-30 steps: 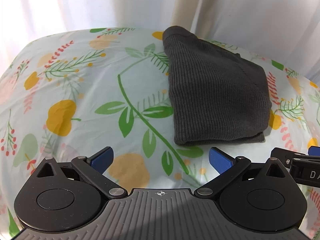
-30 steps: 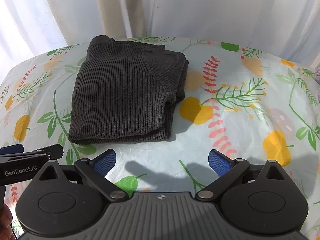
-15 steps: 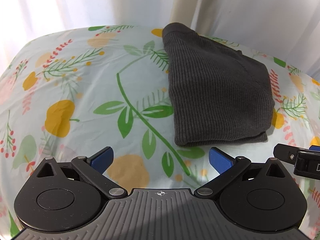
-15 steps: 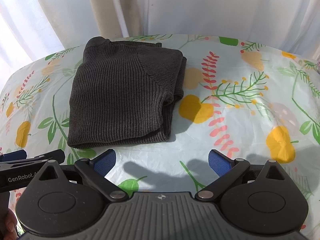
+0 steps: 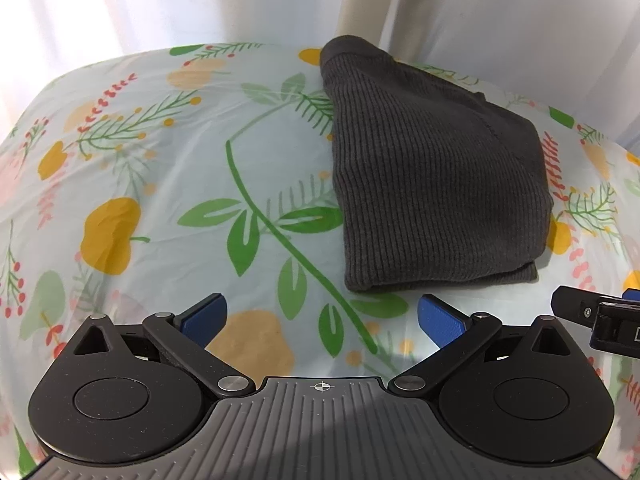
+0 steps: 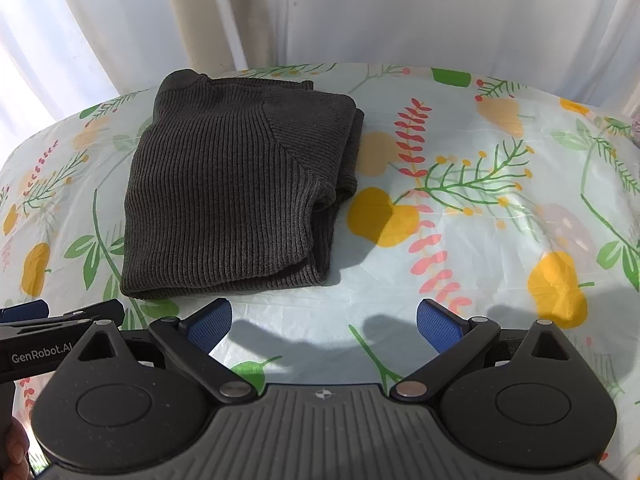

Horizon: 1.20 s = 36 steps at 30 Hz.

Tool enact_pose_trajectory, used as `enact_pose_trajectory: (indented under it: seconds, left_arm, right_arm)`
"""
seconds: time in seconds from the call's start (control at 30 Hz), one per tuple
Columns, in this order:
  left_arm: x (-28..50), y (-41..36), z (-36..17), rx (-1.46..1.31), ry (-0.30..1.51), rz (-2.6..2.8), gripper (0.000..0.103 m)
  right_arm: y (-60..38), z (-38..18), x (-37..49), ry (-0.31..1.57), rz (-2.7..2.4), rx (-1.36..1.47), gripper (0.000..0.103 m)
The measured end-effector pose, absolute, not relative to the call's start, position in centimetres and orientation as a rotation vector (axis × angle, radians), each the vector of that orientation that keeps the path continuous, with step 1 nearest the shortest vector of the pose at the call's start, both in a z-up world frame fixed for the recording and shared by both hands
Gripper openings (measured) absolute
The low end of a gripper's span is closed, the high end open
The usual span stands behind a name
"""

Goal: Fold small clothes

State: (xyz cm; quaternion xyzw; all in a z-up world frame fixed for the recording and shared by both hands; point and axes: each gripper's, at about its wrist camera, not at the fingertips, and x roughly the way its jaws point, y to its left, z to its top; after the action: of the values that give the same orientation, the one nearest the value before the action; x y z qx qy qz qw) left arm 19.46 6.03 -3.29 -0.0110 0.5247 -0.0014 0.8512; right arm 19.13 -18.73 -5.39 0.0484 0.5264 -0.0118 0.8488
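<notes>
The dark ribbed sweater [image 6: 236,196] lies folded into a compact bundle on the flowered tabletop [image 6: 480,208], ahead and to the left of the right gripper [image 6: 324,322], and ahead and to the right of the left gripper [image 5: 322,314]. Both grippers hang just short of its near edge with their blue pads spread wide and nothing between them; neither touches the cloth.

From where I stand the fold looks nearly finished, so the risks are mostly about spoiling it. The right side of the bundle is loose: several layers show there, with a sleeve or flap sagging out past the top panel toward the right gripper's side. If a gripper bites only the top layer at that edge, I'd expect the lower layers to stay behind and the stack to slide open. A pinch at the near hem could do the same, since the rolled edge looks thick and springy.

The cover on the tabletop looks thin and slick, with wrinkles under the light. A low approach might catch it along with the knit and drag the whole bundle. The two grippers also sit close together, the left gripper's tip just beside the right's frame, so a careless inward move could knock them.
</notes>
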Motion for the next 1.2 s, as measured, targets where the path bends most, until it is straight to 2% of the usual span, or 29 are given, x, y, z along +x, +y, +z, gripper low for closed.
enact_pose_trajectory:
  seconds: [1.2]
  left_arm:
    - [20.19, 5.80, -3.86, -0.025, 1.120, 0.002, 0.103]
  right_arm:
    - [-18.90, -5.73, 19.78, 1.109, -0.021, 0.076, 0.099]
